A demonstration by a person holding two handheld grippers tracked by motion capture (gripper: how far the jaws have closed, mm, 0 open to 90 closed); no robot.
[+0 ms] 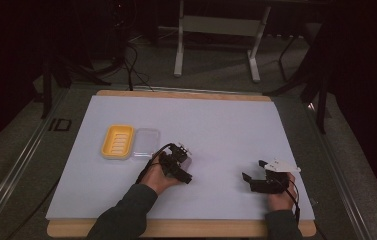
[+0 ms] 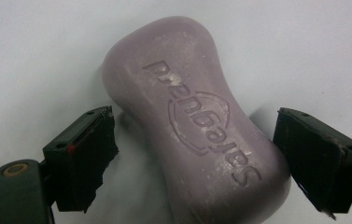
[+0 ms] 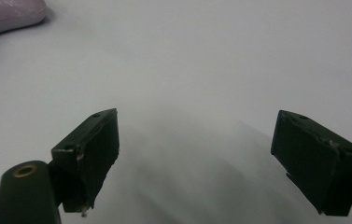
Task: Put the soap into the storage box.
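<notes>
A mauve bar of soap (image 2: 197,121) with embossed lettering lies flat on the white table surface (image 2: 38,56). My left gripper (image 2: 196,119) stands open over it, one black jaw on each side of the bar's near end, with a gap showing at the left jaw. In the high view the left gripper (image 1: 178,165) is left of the table's centre, held by a hand. My right gripper (image 1: 255,171) rests at the front right, open (image 3: 197,121) with nothing between its jaws. The soap's edge (image 3: 5,14) shows far off at the top left of the right gripper view.
A yellow ribbed soap dish (image 1: 117,141) sits at the table's left, with a clear lid (image 1: 146,141) lying right beside it. The white surface (image 1: 216,120) rests on a wooden board (image 1: 176,229). A metal stand (image 1: 216,30) and cables are on the floor beyond.
</notes>
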